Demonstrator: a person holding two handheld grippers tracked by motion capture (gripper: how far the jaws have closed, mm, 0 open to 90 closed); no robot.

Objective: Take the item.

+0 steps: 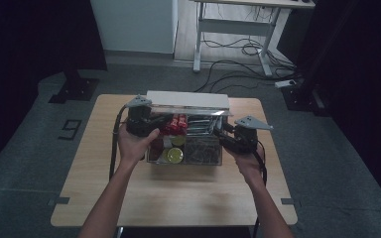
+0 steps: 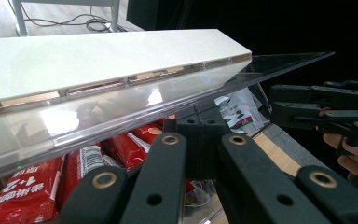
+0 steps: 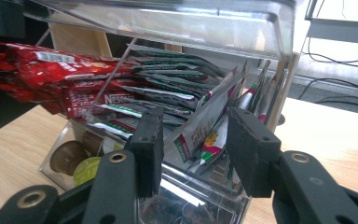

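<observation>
Lid point(image 2: 121, 88) hides much of the red packets point(image 2: 23, 193) beneath.

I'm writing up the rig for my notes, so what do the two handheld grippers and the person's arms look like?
Both the left gripper and the right gripper are black, each topped by a grey three-cornered plate, with a dark cable trailing back along the forearm. Up close, the jaws are matt black bars with brass-ringed holes; the right gripper's pads are flat rectangular blocks. The forearms are bare, with no sleeves or gloves visible.

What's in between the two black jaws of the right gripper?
In the right gripper view, white-and-green sachets standing in the clear box show between the jaws of the right gripper. The pads do not press on them.
</observation>
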